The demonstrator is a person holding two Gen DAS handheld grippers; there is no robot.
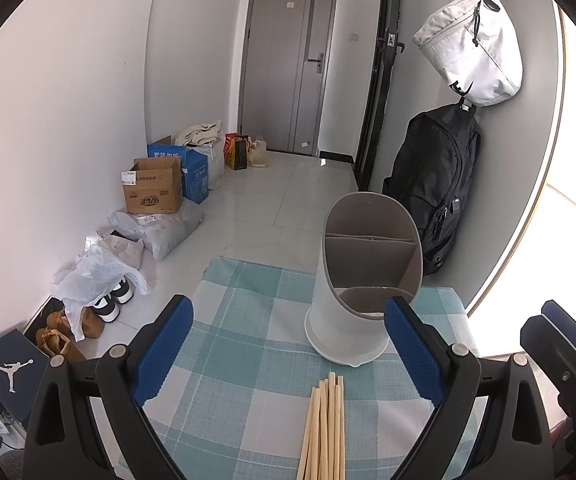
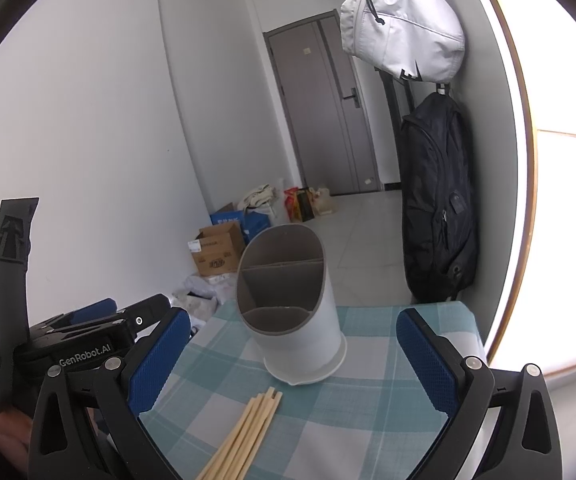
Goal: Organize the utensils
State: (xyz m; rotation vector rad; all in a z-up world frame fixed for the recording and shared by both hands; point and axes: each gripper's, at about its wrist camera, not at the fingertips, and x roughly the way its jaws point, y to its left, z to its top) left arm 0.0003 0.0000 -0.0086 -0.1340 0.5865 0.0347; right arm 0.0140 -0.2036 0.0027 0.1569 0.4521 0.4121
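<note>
Both grippers are hovering over the table with nothing between their blue pads: the left gripper [image 1: 288,344] is standing wide apart above the chopsticks [image 1: 324,428], and the right gripper [image 2: 292,356] is spread just as wide, with the same bundle at its six o'clock. Nothing is sitting in the holder [image 1: 362,280] that I can make out, so the task is looking to be at its very start, with the first pick-up still to come.

That holder, at one o'clock from the chopstick tips in the left view, is a tall white plastic tube with a slanted grey-lined mouth and a divider splitting it into compartments. It is standing upright near the far edge of the checked cloth [image 1: 247,360], a woven teal-and-white fabric.

The chopsticks are pale wooden sticks, thin and squared, lying flat and pressed side by side. The next move is probably calling for one gripper to come down, narrow onto a stick or two, and tip them upright over a compartment; slim sticks on soft cloth may be rolling away.
</note>
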